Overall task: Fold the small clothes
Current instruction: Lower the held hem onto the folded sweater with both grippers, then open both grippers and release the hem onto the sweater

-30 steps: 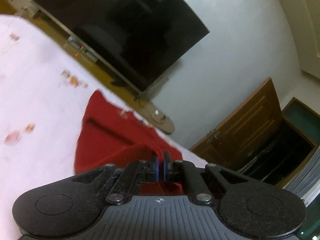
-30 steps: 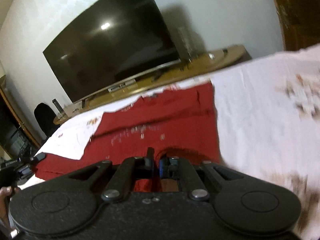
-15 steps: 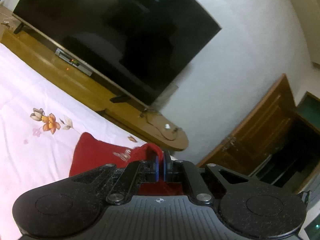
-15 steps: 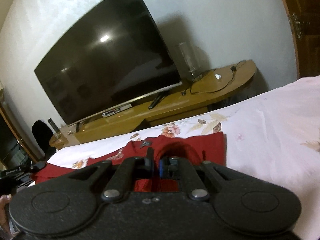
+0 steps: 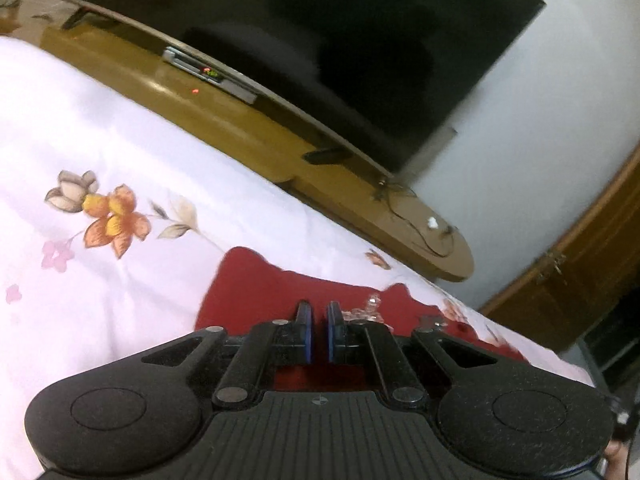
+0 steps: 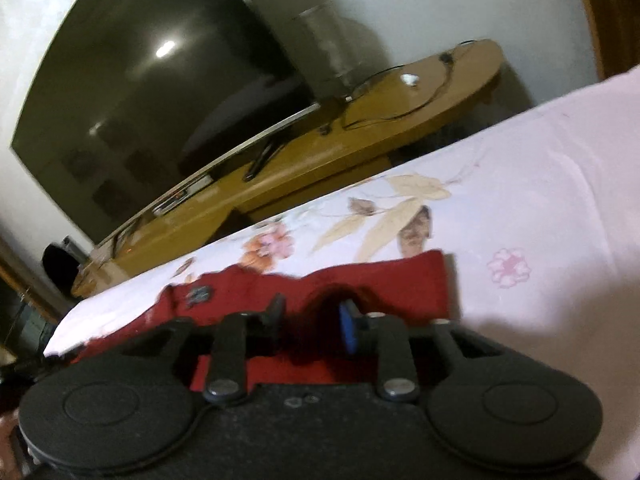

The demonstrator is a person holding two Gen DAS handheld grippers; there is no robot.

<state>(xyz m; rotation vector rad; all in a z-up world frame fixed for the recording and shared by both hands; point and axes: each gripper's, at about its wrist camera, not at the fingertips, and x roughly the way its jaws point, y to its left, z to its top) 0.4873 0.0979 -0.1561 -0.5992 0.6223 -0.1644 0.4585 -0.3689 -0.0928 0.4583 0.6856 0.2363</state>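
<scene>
Since half a second ago both grippers have been opened: the right gripper (image 6: 312, 320) is spread wide, and the left gripper (image 5: 319, 320) is parted by a narrow gap with nothing pinched. One red garment (image 5: 256, 292) is counted, laid folded on the flowered bedsheet (image 5: 100, 152) directly under both tools, near the far edge facing the television (image 5: 320, 32). Two grippers are counted. Risk is judged as follows: cloth could be snagged by a blue pad on withdrawal, so that the fold is dragged open.
</scene>
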